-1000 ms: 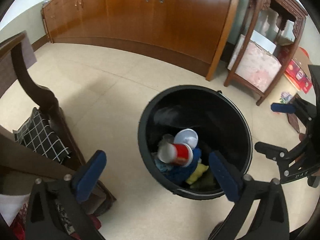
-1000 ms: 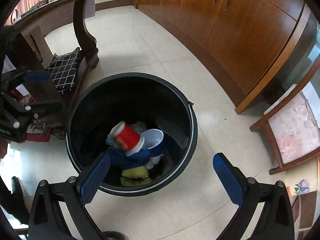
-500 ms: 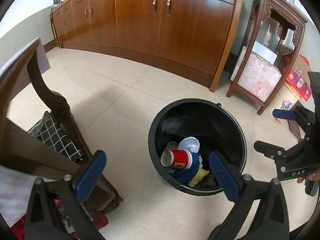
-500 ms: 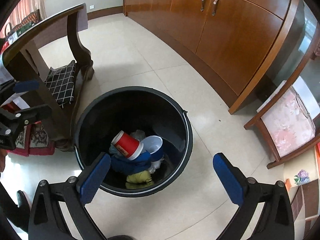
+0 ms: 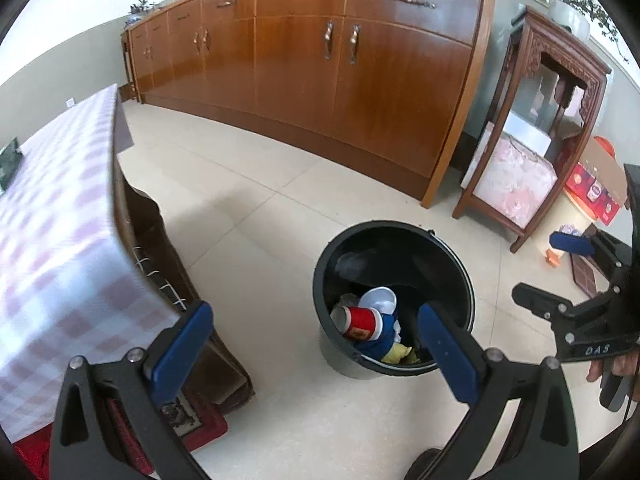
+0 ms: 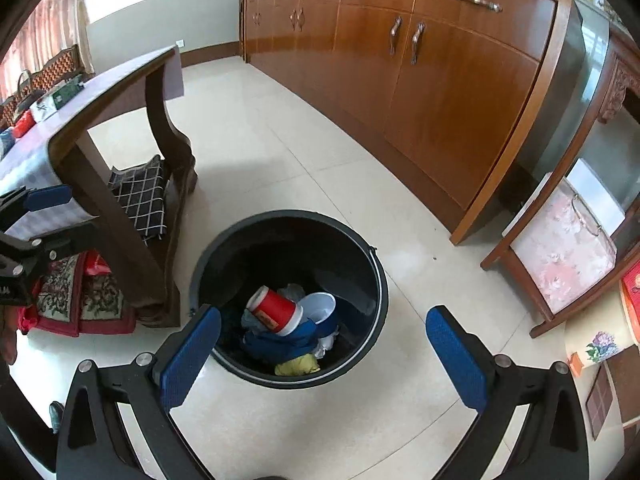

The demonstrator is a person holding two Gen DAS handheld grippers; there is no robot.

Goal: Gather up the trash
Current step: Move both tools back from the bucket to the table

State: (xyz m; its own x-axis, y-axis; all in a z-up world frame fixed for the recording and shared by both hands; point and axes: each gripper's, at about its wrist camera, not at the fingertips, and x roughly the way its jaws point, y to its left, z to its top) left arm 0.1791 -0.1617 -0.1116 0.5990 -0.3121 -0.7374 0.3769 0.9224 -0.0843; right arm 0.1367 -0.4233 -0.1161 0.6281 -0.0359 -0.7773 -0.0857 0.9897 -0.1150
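We hold our left tongs (image 5: 316,344) and right tongs (image 6: 324,348) apart and empty above the black bin (image 6: 372,264) on the floor; a red cup (image 6: 274,312) lies on the trash inside.

Wooden sideboard (image 5: 320,72), checked-cloth table (image 5: 60,240)
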